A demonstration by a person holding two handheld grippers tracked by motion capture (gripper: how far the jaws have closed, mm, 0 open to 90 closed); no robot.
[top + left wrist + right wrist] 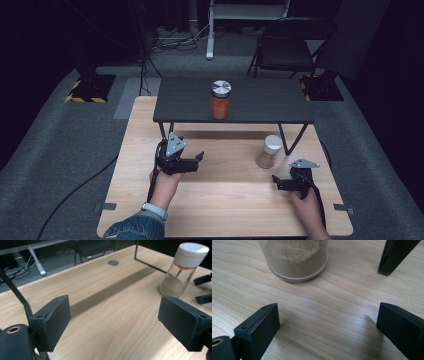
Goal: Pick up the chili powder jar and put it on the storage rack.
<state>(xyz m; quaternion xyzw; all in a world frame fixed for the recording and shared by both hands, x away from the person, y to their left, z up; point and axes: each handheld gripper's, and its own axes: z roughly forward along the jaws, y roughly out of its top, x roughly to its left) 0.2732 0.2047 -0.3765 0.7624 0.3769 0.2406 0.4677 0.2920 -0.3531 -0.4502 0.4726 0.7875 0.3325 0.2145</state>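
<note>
A clear jar (269, 151) with a white lid and beige powder stands on the wooden table (225, 210), just in front of a low dark shelf (260, 102). On that shelf stands a second jar (220, 100), orange inside, with a silver lid. My left gripper (199, 161) hovers at the table's left of centre, pointing right, open and empty; in the left gripper view (113, 322) the powder jar (183, 270) is far off at the upper right. My right gripper (276, 182) sits low near the powder jar (295, 257), open (328, 327), the jar just beyond its jaws.
The shelf's thin black legs (292, 140) stand beside the powder jar; one leg (394, 255) is close to my right jaw. A folding chair (285, 50) and cables lie on the grey floor beyond the table. Bare wood stretches between the two grippers.
</note>
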